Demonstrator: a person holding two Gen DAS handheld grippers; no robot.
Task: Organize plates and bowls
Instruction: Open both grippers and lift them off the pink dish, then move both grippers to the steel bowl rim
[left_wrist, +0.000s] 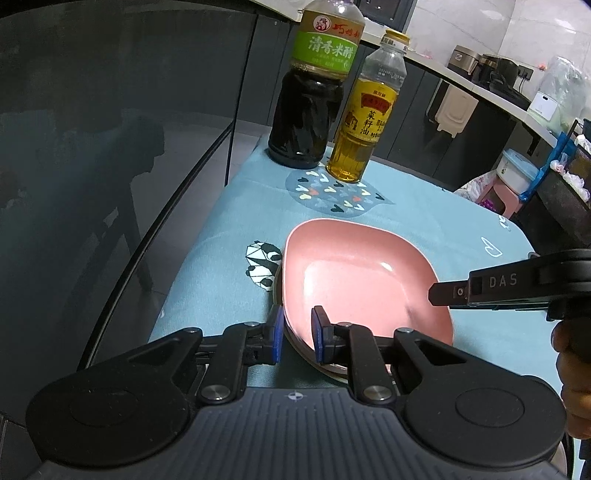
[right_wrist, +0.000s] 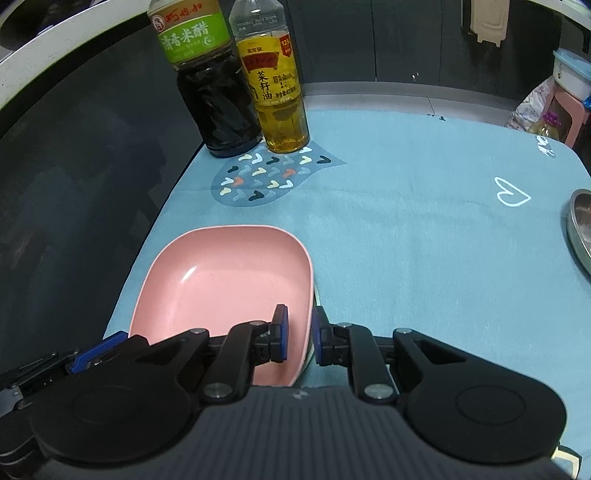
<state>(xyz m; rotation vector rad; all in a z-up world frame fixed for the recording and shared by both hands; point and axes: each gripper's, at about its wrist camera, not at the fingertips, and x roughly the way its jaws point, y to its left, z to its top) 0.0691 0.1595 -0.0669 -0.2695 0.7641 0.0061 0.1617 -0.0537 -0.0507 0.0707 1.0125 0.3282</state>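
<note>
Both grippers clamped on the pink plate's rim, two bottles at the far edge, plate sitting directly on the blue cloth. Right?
Not quite: the pink plate rests on another dish, as the left wrist view shows beneath its near rim. The left gripper and right gripper clamp its rim, with the bottles at the far edge.

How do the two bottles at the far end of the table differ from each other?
The vinegar bottle has a green label and holds a nearly black liquid; the oil bottle has a yellow label and holds a clear golden liquid. The vinegar bottle looks wider than the oil bottle. In the left wrist view the oil bottle shows a yellow cap, while the vinegar bottle's top is cut off. Both stand upright, side by side on the blue tablecloth.
</note>
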